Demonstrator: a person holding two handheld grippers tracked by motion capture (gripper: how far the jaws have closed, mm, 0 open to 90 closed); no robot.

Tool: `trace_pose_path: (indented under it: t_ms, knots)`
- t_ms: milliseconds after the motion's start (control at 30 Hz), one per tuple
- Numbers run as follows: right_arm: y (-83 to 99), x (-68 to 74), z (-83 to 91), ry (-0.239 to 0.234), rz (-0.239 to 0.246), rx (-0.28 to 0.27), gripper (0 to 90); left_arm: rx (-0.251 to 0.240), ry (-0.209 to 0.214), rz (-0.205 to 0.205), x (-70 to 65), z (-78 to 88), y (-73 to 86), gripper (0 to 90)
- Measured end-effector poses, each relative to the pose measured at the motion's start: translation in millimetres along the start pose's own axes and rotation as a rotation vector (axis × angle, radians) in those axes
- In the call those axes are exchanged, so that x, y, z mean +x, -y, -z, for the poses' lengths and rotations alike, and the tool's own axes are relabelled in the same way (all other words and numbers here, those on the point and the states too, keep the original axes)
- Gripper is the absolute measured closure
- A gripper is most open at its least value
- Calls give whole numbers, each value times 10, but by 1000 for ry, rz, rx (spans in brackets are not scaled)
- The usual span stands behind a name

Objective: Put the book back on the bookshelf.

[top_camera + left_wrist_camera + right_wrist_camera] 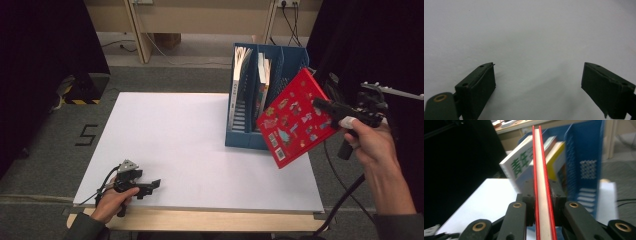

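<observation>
The right gripper [331, 107] was clamped on the edge of a thin red hardcover book with small colourful pictures on its cover [294, 118], both black jaws pressed flat against the two covers. In the right gripper view the red book [543, 195] ran straight up between the jaws, its cream page block showing between the red boards. The right hand [374, 145] held this gripper up off the table, at the right edge of the white rectangular tabletop [190, 145], so the book hung tilted in the air, one corner pointing down, just in front of and to the right of the blue plastic file rack with three upright slots [243, 131]. The rack stood on the far right part of the tabletop and already held several upright books [263, 80], one with a white cover and green characters [520, 165].

The left gripper [148, 186] lay low at the near left corner of the tabletop, held by the left hand [114, 201]. Its jaws stood wide apart with nothing between them, only bare white surface [534, 45] beneath.
</observation>
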State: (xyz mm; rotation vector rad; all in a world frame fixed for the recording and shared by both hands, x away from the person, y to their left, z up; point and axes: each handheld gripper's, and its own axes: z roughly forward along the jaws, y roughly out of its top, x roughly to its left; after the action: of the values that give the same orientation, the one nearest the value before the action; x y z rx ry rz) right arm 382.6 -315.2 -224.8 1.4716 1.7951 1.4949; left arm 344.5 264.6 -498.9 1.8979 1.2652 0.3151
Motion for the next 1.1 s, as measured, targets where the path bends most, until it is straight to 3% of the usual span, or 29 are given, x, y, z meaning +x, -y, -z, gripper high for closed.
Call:
trace_pose_path:
  t_ms: [200,400,600,633,733,800,967,1100]
  knots:
    - [-242,-202,4,88,-16,-42,785,-9,-21,-4,33,-14,-25,146]
    - [-500,-359,-273,147,-53,-80,786,0,-167,-106,98,-30,-50,146]
    - [-653,-453,-634,184,-81,-84,786,10,-166,-104,134,-37,-30,145]
    - [-667,-457,-649,168,-77,-79,783,10,-163,-103,133,-33,-23,145]
    - [-684,-430,-569,162,-65,-80,785,11,-156,-106,143,-24,-17,145]
    - [-689,-409,-451,164,-41,-79,789,10,-157,-104,141,-25,-15,145]
    - [-715,-421,-173,182,-32,-110,790,10,-164,-100,131,-32,-17,140]
    - [-759,-454,-179,214,-31,-121,780,13,-164,-99,121,-44,-21,122]
